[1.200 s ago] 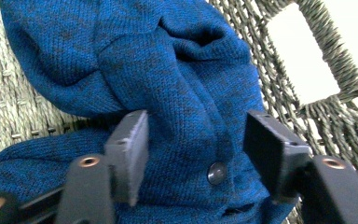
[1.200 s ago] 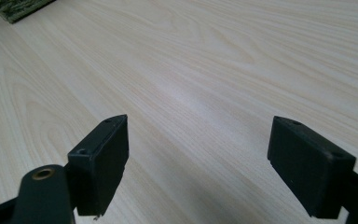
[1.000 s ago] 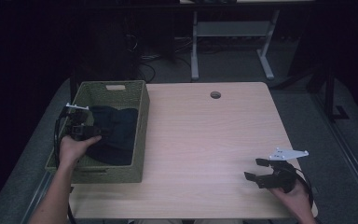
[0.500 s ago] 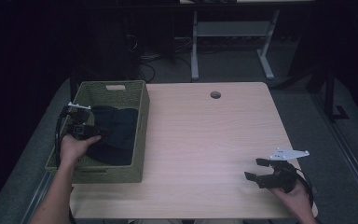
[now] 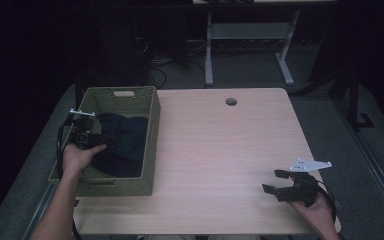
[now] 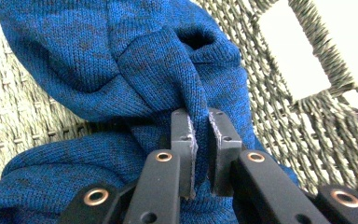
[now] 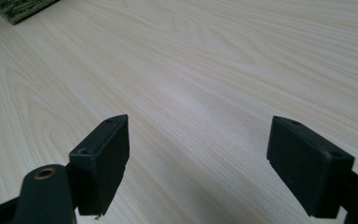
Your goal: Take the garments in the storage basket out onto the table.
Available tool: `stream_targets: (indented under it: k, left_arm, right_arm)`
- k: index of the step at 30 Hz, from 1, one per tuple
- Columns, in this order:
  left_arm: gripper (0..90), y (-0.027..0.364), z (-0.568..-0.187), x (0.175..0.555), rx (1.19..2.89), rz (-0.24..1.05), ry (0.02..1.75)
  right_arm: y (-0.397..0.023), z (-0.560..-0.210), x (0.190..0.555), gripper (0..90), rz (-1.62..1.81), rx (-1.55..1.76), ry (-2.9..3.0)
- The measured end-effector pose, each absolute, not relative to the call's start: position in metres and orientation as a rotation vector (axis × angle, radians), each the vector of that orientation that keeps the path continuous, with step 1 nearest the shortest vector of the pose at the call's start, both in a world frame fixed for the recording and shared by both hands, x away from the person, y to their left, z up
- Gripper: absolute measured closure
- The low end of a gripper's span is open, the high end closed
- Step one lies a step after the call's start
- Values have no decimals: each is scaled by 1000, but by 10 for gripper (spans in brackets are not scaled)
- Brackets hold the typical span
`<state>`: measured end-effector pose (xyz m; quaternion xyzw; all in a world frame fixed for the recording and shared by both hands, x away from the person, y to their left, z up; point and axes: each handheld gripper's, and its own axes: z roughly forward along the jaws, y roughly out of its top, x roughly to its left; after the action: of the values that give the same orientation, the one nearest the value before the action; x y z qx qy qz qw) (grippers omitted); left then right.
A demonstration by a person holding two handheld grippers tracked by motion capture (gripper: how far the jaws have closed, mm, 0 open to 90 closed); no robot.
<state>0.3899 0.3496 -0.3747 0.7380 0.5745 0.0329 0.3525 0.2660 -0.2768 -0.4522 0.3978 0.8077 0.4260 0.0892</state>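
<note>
The bench (image 5: 220, 150) is a pale wood top with a round hole near its far edge. On its left end stands a green woven basket (image 5: 152, 135), the biggest thing on it, with a cut-out handle slot in its far wall. In the left gripper view that slot shows as a bright opening in the weave at the upper right.

Inside the basket lies a blue knitted garment (image 5: 122, 145), bunched up and covering most of the basket's floor. It looks almost black from the high view and bright blue close up (image 6: 121, 65).

The left tongs (image 5: 107, 141) reach into the basket from its left side, held in the person's left hand (image 5: 80, 155). Seen close up (image 6: 200, 140), their 2 jaws have just been closing and now stand very narrow, pinching a raised fold of the knit between the pads. The fold rises from the gap and the rest of the garment rests on the wicker around it.

The right tongs (image 5: 275, 181) sit at the bench's near right corner, well apart from the basket, in the person's right hand (image 5: 317, 212). Their jaws stand wide (image 7: 198, 168), with bare wood between them and nothing held.
</note>
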Motion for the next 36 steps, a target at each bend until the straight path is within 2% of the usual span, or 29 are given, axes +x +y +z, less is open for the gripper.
stream_targets:
  k: [36]
  left_arm:
    - [839, 363, -347, 372, 1706, 64, 1383]
  right_arm:
    - [-275, -452, 266, 209, 1263, 1175, 2394]
